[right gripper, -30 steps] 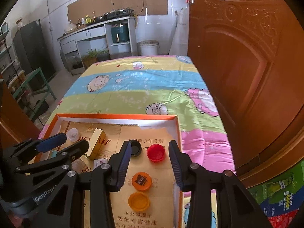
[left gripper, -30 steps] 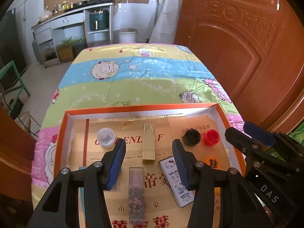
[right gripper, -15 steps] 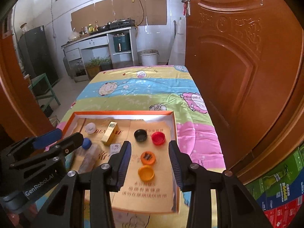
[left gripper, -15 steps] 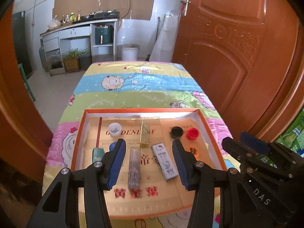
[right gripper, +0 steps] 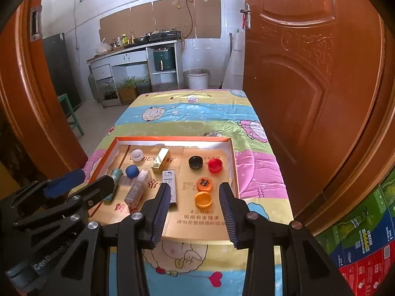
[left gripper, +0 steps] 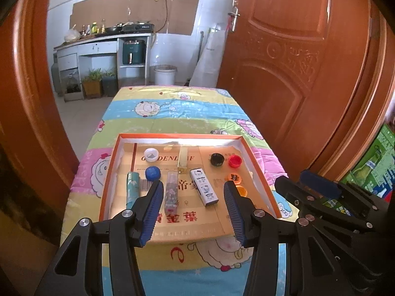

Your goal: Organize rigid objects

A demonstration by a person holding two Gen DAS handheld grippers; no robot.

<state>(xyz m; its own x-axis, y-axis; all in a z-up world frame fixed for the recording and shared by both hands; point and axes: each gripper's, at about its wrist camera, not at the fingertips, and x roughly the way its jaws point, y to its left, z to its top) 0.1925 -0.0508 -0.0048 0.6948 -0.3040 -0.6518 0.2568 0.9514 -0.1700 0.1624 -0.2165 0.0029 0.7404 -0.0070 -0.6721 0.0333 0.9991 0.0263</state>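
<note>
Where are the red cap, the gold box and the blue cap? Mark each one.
red cap (right gripper: 214, 165), right wrist view, on its open inside.
gold box (right gripper: 161, 160), right wrist view, on its long top face.
blue cap (left gripper: 152, 173), left wrist view, on its top.

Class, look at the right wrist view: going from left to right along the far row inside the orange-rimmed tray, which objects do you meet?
White cap → gold box → black cap → red cap.

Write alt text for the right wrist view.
Open right gripper hovers empty over an orange-rimmed tray on a cartoon-print tablecloth. The tray holds bottle caps and small boxes; the left gripper hangs alongside.
</note>
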